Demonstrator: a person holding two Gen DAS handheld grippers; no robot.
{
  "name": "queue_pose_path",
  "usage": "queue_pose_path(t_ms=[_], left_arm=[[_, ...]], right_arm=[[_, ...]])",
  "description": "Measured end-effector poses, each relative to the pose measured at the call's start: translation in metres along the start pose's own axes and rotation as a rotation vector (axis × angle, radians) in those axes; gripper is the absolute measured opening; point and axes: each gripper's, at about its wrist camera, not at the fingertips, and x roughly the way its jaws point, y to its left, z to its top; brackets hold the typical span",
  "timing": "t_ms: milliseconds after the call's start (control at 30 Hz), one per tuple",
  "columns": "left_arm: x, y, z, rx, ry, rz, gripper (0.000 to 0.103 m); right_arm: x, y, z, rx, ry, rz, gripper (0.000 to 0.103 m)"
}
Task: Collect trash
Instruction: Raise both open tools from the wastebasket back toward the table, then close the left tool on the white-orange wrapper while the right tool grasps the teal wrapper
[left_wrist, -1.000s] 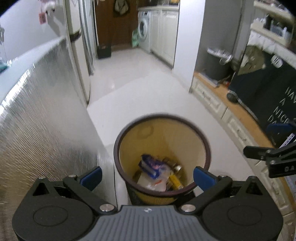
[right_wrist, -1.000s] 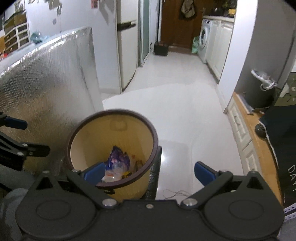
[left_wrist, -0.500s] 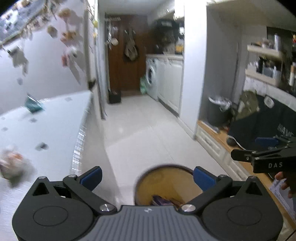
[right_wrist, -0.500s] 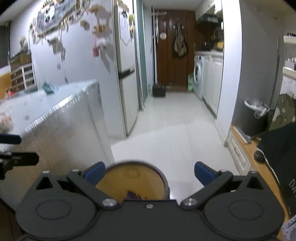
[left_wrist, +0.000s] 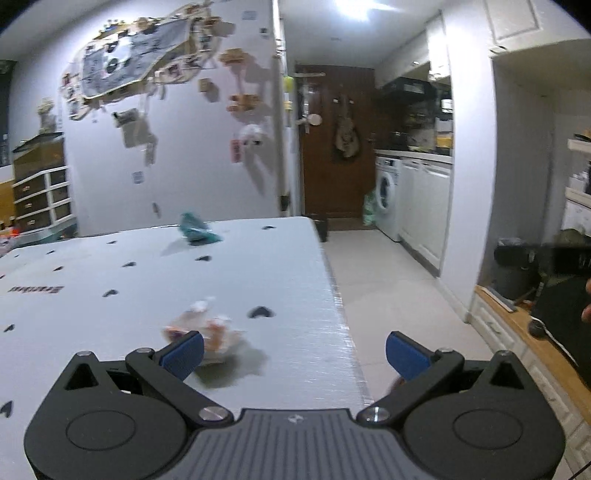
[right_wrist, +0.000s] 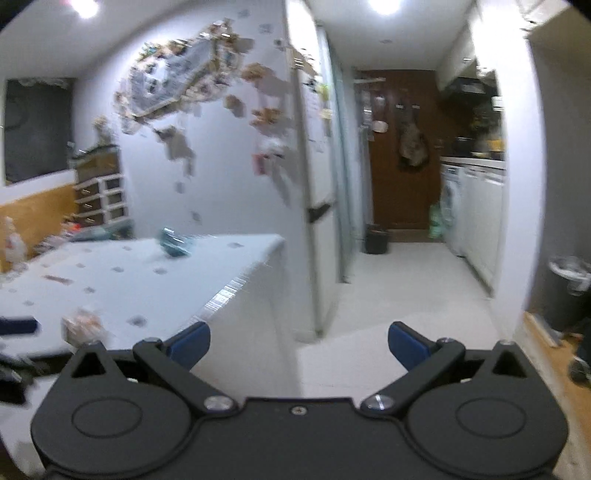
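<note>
Two pieces remain on the tabletop (left_wrist: 110, 280) — a wrapper (left_wrist: 210, 334) near its right edge, teal trash (left_wrist: 197, 230) at the far edge — both hand-held grippers (left_wrist: 293, 349) (right_wrist: 297, 343) spread, empty.

The left claw (left_wrist: 293, 352) is seen in matt black plastic, with blue pads (left_wrist: 184, 349) and bright metal screws. The surface (left_wrist: 110, 288) is covered in a pale, smooth sheet, its edge at 3 o'clock lined with glinting foil. A crinkled clear plastic wrapper (left_wrist: 208, 332) is shown. The floor (left_wrist: 388, 273) is glossy tile, the door (left_wrist: 336, 147) dark wood
</note>
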Motion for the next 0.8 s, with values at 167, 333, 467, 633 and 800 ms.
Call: queue_pose_path(t_ms=[167,333,467,633,800], left_arm=[[0.013,0.030,-0.002,-0.031,-0.014,0.004,0.103],[0.039,0.056,0.000,0.015,0.001,0.024,0.103],[0.062,0.065,0.000,0.106,0.041,0.014,0.103],[0.084,0.074,0.003,0.164,0.089,-0.029,0.102],[0.104,0.077,0.002,0.205,0.165,-0.060,0.093]], right_arm=[[0.025,0.043,0.034,-0.075,-0.035,0.074,0.103],[0.055,0.082,0.065,-0.165,-0.049,0.144,0.103],[0.086,0.113,0.094,-0.234,-0.033,0.211,0.103],[0.135,0.151,0.127,-0.349,-0.009,0.257,0.103],[0.184,0.176,0.152,-0.381,0.008,0.287,0.103]])
